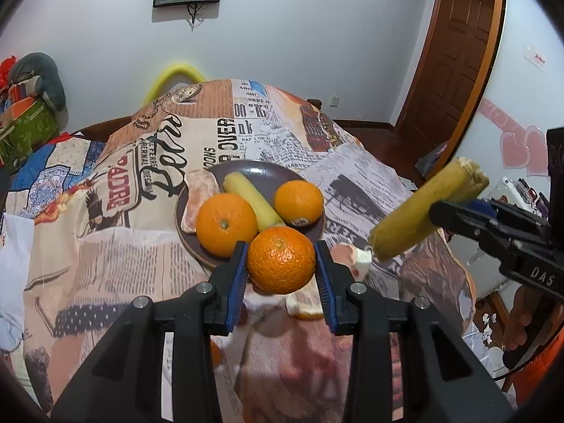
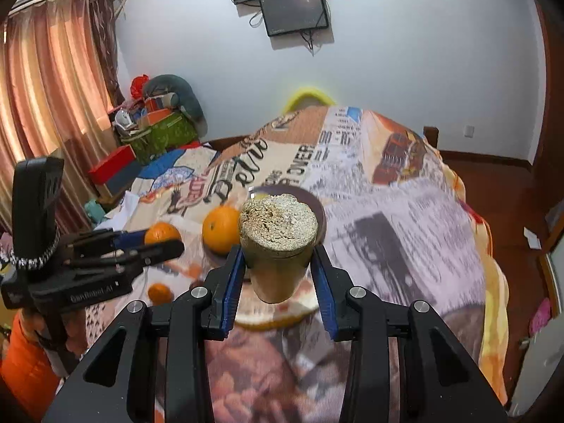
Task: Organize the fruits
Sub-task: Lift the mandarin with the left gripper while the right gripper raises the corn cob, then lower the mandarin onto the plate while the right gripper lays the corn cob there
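My left gripper (image 1: pixel 281 264) is shut on an orange (image 1: pixel 281 260) and holds it just above the near rim of the dark brown plate (image 1: pixel 257 172). The plate holds two oranges (image 1: pixel 226 224) (image 1: pixel 299 202), a yellow stick-shaped fruit (image 1: pixel 253 202) and a pale pink piece (image 1: pixel 199 197). My right gripper (image 2: pixel 277 271) is shut on a yellow stick (image 2: pixel 277 236) with a rough cut end; it shows at the right of the left wrist view (image 1: pixel 423 211), held in the air right of the plate. The left gripper and its orange (image 2: pixel 162 233) show in the right wrist view.
The table is covered by a newspaper-print cloth (image 1: pixel 141 246). A small white-pink piece (image 1: pixel 357 259) and orange peel (image 1: pixel 305 308) lie on it near the plate; a small orange (image 2: pixel 160 292) lies at the near left. Clutter (image 2: pixel 155 130) stands at the far left.
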